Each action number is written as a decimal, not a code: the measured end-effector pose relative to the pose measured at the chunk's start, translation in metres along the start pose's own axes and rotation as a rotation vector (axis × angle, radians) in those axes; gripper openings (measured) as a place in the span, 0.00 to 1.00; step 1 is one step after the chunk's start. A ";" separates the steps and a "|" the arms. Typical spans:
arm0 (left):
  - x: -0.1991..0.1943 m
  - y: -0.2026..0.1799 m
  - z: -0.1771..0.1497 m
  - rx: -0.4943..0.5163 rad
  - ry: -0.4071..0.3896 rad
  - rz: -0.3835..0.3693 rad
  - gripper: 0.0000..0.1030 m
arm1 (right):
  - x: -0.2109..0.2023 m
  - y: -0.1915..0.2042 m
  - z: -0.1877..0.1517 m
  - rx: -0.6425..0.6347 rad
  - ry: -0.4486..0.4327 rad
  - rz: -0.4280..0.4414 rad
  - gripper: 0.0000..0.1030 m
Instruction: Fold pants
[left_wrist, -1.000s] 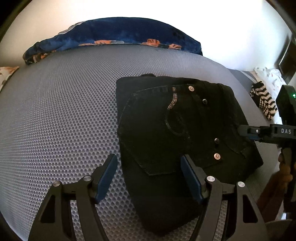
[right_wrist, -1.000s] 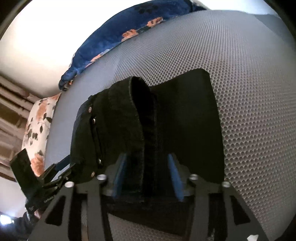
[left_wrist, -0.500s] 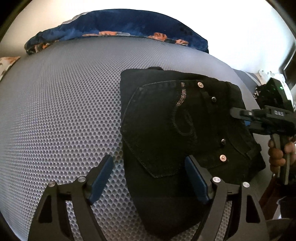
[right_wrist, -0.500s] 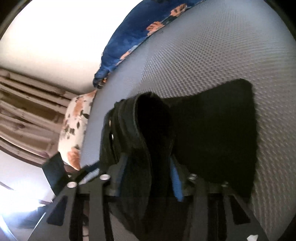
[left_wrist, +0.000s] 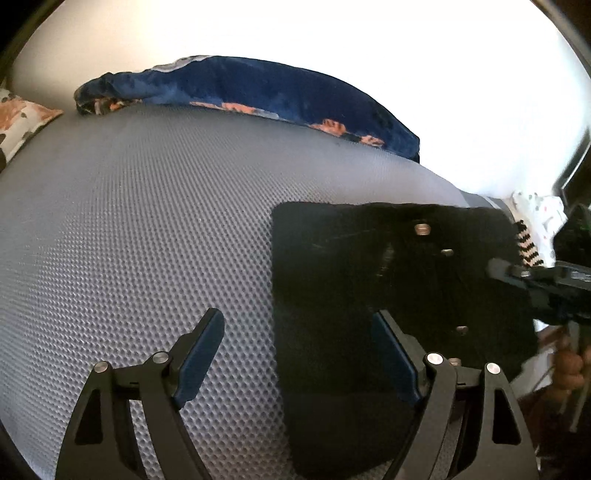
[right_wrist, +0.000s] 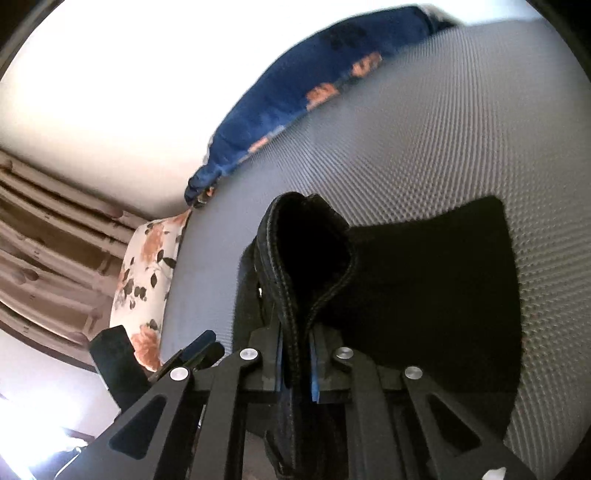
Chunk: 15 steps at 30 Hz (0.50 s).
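Black pants (left_wrist: 369, 273) lie folded into a rough rectangle on a grey mesh bed surface (left_wrist: 147, 229), right of centre in the left wrist view. My left gripper (left_wrist: 299, 354) is open and empty; its right finger is over the pants' near left part, its left finger over bare mesh. My right gripper (right_wrist: 295, 363) is shut on a thick seamed fold of the pants (right_wrist: 306, 251), which rises up between the fingers. In the left wrist view the right gripper (left_wrist: 535, 280) sits at the pants' right edge.
A dark blue floral blanket (left_wrist: 251, 92) lies along the far edge of the bed. A floral pillow (right_wrist: 147, 280) is at the left side. A striped black-and-white item (left_wrist: 528, 247) and white cloth lie beyond the pants at the right. Wooden slats (right_wrist: 44, 236) stand past the pillow.
My right gripper has closed tightly on the pants' fold and lifted it. The left gripper has drawn back and to the left, staying open; the pants now sit further right in its view.
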<state>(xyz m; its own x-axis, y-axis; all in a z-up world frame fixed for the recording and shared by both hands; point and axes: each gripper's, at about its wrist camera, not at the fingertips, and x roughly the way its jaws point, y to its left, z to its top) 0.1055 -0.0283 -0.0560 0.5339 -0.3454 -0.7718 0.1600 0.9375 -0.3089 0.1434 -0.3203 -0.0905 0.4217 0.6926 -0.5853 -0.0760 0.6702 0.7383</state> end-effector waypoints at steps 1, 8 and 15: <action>0.000 0.000 0.001 0.000 0.001 0.003 0.80 | -0.007 0.003 0.001 -0.011 -0.019 -0.013 0.10; 0.018 -0.018 0.007 0.056 0.036 0.003 0.80 | -0.035 -0.042 0.011 0.048 -0.076 -0.111 0.10; 0.036 -0.039 -0.001 0.162 0.082 0.033 0.80 | -0.019 -0.097 -0.002 0.117 -0.069 -0.210 0.10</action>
<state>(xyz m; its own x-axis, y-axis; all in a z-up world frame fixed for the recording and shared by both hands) 0.1176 -0.0769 -0.0723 0.4729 -0.3103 -0.8246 0.2783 0.9406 -0.1944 0.1410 -0.3974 -0.1517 0.4778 0.5188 -0.7089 0.1234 0.7593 0.6389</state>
